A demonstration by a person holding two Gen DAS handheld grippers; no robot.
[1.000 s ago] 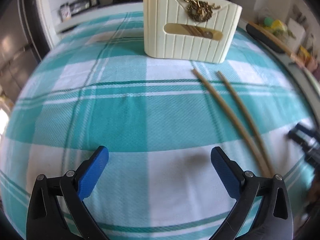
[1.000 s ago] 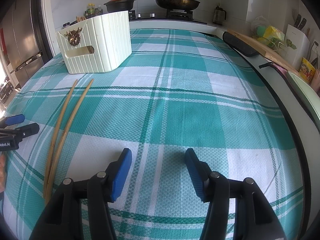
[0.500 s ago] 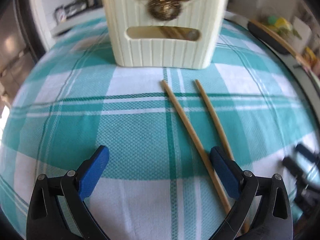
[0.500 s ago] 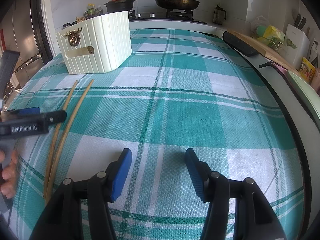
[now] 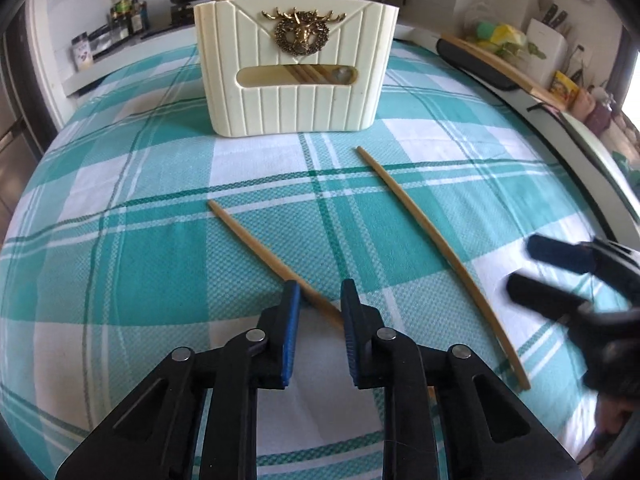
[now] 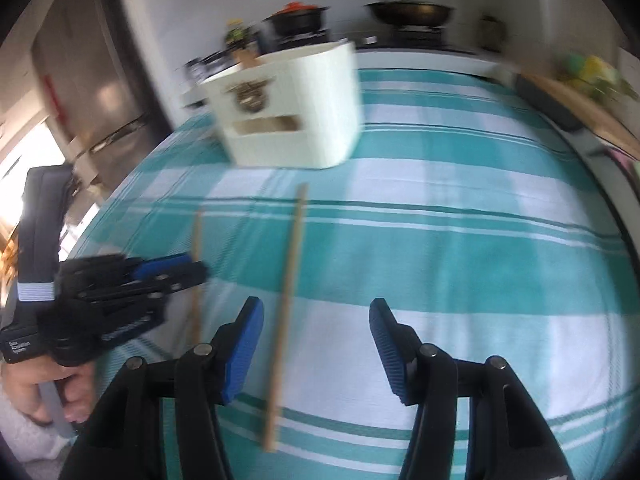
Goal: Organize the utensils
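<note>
**Left hand-held gripper closes on one chopstick, the other lies under the right**

The left hand-held gripper (image 5: 317, 300) has just been closing; its blue pads now stand narrowly apart with the near chopstick (image 5: 264, 250) running slantwise between them, its lower end against the right pad. Whether both pads press it cannot be told. The far chopstick (image 5: 436, 240) lies apart to the right, and in the right wrist view it (image 6: 287, 300) runs between the half-open pads of the right hand-held gripper (image 6: 316, 344), untouched by either.

The cream utensil holder (image 5: 298, 80) stands beyond both chopstick tips on the checked tablecloth (image 5: 120, 264), with bare cloth between. The bench edge curves past on the right.

Only the left view shows chopsticks already inside the holder; the blurred right view shows the person's hand (image 6: 44, 392) gripping the left tool.
</note>
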